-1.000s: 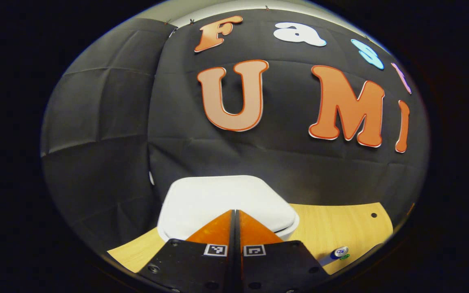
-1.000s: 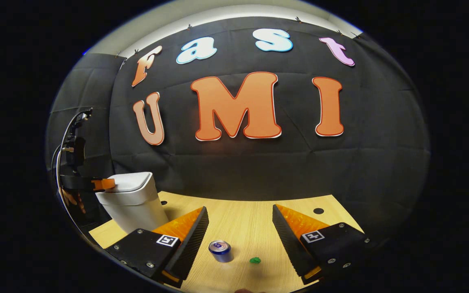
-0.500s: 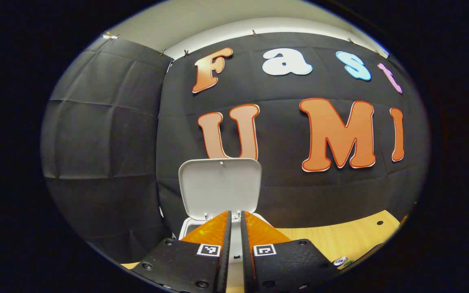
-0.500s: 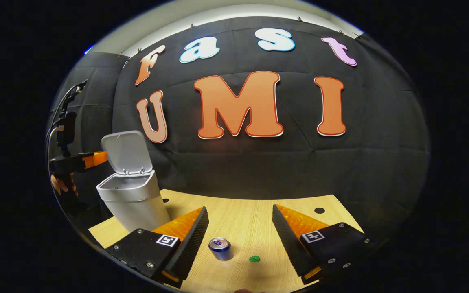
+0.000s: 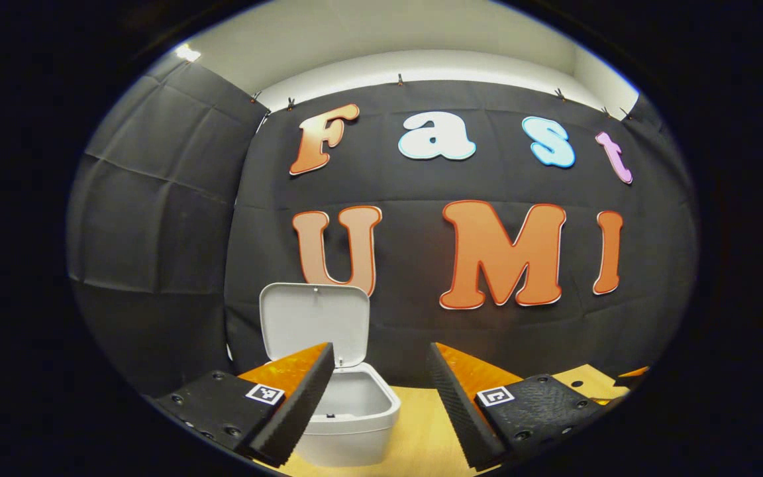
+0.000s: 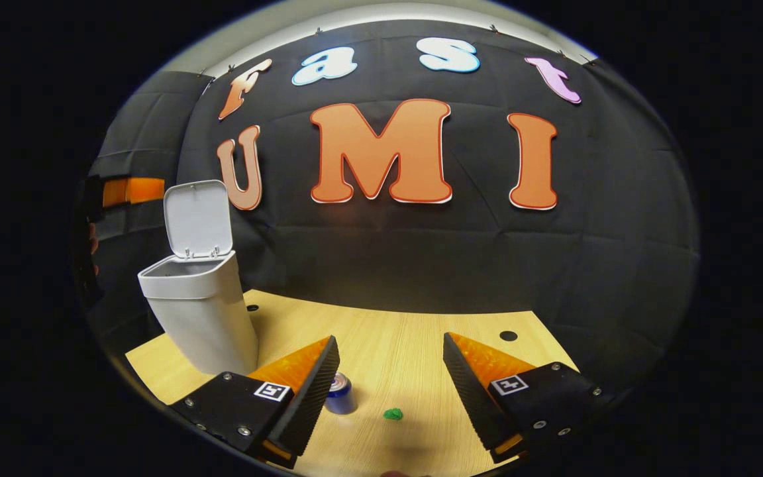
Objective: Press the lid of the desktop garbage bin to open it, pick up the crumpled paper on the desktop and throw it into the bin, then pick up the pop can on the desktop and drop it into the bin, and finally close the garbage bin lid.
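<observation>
The white bin [image 6: 199,318] stands at the table's left end with its lid [image 6: 197,217] swung up against the wall. In the left gripper view the bin [image 5: 355,424] sits low between the fingers, its lid [image 5: 315,324] upright and its inside showing. My left gripper [image 5: 381,391] is open above and in front of the bin, holding nothing. Part of the left gripper [image 6: 131,191] shows left of the lid in the right gripper view. My right gripper [image 6: 391,371] is open over the table. A blue pop can [image 6: 340,393] stands by its left finger, and a small green paper ball [image 6: 393,414] lies between the fingers.
The light wooden table [image 6: 395,338] has small round holes, one of them [image 6: 508,335] at the back right. Black cloth walls close off the back and left. Part of a hand [image 6: 93,240] shows at the far left edge.
The bin lid has sprung from closed to fully upright. My left gripper rose and drew back from the lid and went from shut to open. The right gripper edged closer to the can.
</observation>
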`<state>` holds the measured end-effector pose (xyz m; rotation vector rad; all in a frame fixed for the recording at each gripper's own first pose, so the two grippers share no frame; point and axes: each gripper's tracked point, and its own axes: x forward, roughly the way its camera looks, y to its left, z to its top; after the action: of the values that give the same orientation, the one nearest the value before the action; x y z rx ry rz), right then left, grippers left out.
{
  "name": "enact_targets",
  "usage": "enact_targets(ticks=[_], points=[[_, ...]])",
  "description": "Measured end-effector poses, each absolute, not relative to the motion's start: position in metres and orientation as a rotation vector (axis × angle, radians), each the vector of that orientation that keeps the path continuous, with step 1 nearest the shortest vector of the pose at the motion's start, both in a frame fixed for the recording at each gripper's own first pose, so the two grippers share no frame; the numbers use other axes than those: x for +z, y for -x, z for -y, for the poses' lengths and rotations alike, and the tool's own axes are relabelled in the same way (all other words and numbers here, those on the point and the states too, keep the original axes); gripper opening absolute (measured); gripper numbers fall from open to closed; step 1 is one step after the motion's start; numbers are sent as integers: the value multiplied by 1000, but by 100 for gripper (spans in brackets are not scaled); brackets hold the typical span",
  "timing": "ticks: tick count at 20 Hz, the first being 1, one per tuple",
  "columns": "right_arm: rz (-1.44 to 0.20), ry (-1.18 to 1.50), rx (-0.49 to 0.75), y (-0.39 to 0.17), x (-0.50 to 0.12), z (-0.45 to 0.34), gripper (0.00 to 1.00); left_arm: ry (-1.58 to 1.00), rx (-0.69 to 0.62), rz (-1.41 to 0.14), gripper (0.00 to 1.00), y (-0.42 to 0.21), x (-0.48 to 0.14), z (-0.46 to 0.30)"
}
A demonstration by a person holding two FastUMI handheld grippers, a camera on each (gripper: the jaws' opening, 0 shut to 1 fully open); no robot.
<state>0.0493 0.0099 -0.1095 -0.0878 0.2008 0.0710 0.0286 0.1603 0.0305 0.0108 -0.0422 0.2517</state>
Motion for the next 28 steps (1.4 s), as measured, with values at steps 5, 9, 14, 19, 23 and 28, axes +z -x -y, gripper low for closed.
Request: enact_targets(ticks=[5, 9, 14, 19, 23, 28], points=[[-252, 118, 74, -59, -150, -2, 94, 7, 195, 48, 91, -14, 42, -124], [-352, 128, 65, -66, -209, 9, 94, 19, 151, 26, 92, -4, 45, -97], [-465, 121, 58, -82, -269, 15, 94, -33, 117, -15, 92, 10, 46, -72], [-547, 131, 54, -96, -310, 16, 95, -73, 133, -22, 92, 24, 53, -67], [-616, 158, 65, -94, -337, 13, 94, -91, 140, -31, 92, 32, 53, -64], [-675, 178, 74, -94, -360, 9, 77, -93, 149, -57, 92, 37, 46, -64]])
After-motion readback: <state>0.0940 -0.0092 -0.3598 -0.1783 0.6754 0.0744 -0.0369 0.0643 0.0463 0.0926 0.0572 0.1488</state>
